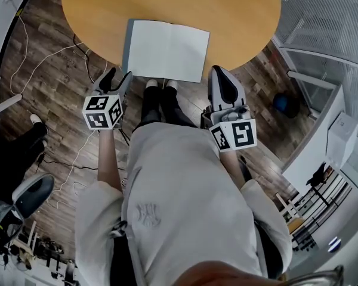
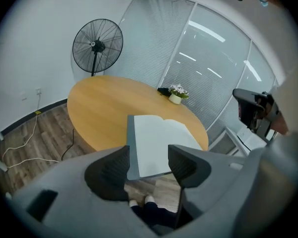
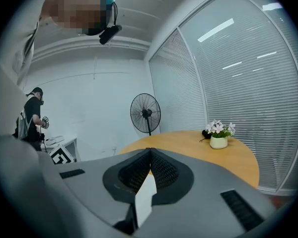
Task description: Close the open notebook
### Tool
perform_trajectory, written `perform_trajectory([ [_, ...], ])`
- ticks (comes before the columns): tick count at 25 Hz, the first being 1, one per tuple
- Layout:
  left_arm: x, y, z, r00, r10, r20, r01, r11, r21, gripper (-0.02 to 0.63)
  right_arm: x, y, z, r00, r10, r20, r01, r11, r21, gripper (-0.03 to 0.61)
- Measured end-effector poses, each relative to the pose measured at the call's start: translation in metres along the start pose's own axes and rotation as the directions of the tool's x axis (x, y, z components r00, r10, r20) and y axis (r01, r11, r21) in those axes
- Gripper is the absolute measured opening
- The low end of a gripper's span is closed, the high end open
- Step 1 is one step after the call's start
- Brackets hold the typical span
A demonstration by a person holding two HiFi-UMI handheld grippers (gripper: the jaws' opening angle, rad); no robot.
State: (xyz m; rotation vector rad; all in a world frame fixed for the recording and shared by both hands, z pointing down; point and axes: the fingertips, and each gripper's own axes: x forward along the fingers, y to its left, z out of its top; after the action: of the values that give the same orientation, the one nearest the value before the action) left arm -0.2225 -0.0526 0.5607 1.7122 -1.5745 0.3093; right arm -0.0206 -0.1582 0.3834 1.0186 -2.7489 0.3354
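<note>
Spreading beneath everything is a dark wood-plank floor [image 1: 42, 88], and a round wooden worktop [image 1: 95, 16] is standing on it beside a glass wall with blinds. The person [image 1: 179, 195], in a light top, is facing the worktop's near rim and holding both grippers out in front, just short of that rim. A black pedestal fan [image 2: 97, 43] is standing on the floor beyond the worktop's far side. The open notebook [image 1: 167, 49] is lying flat on the near part of the worktop, with blank white pages facing up, a grey cover showing along its left side and its near edge reaching the rim. The left gripper [image 1: 118, 77] is hovering just off the notebook's near left corner, its fingers spread apart and gripping nothing; the left gripper view is looking through the gap at the notebook. The right gripper [image 1: 219, 73] is hovering near the notebook's near right corner, its fingers clenched together at the tips and grasping nothing. A small white pot of flowers [image 2: 177, 97] is sitting at the worktop's far edge.
</note>
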Motion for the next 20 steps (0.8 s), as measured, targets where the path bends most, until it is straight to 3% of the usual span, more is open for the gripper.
perform_trajectory([
  [9,0.038,0.016,-0.054,0.985,-0.091,-0.146,0.067,0.985,-0.162,0.302,-0.007,0.015,-0.017,0.999,-0.003,-0.04,0.003,1.0,0.005,-0.008],
  [20,0.057,0.02,-0.073,0.961,-0.173,-0.214,0.122,0.965,-0.231,0.302,-0.011,0.017,-0.021,0.998,-0.042,-0.051,0.042,0.999,0.004,-0.008],
])
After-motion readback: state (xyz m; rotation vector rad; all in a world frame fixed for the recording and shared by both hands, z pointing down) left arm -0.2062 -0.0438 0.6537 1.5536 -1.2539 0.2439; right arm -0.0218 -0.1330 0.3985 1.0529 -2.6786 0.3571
